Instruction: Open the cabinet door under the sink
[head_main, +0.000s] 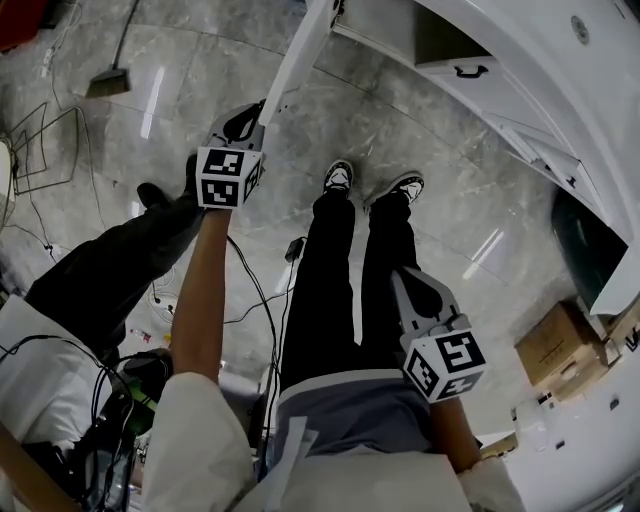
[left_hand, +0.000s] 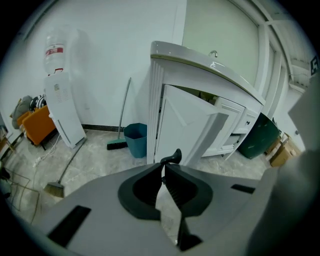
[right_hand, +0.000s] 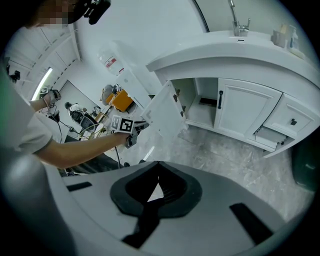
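Note:
The white cabinet door (left_hand: 187, 130) under the sink stands swung out from the vanity (right_hand: 235, 55). In the head view it shows edge-on as a narrow white panel (head_main: 300, 55). My left gripper (left_hand: 164, 167) is shut on the door's black handle (left_hand: 171, 158), whose curved end sticks up past the jaw tips. The right gripper view shows the left gripper (right_hand: 131, 137) at the outer edge of the open door (right_hand: 162, 117), with the cabinet opening (right_hand: 197, 102) exposed. My right gripper (head_main: 420, 295) hangs low by my right leg, shut and empty.
A blue bin (left_hand: 136, 140) and a broom (left_hand: 120, 135) stand left of the vanity, a water dispenser (left_hand: 62, 105) farther left. A second door (right_hand: 245, 112) stays closed; a drawer (right_hand: 270, 137) is pulled out. Cardboard boxes (head_main: 555, 345), floor cables (head_main: 250, 290) and another person's leg (head_main: 110, 270) are nearby.

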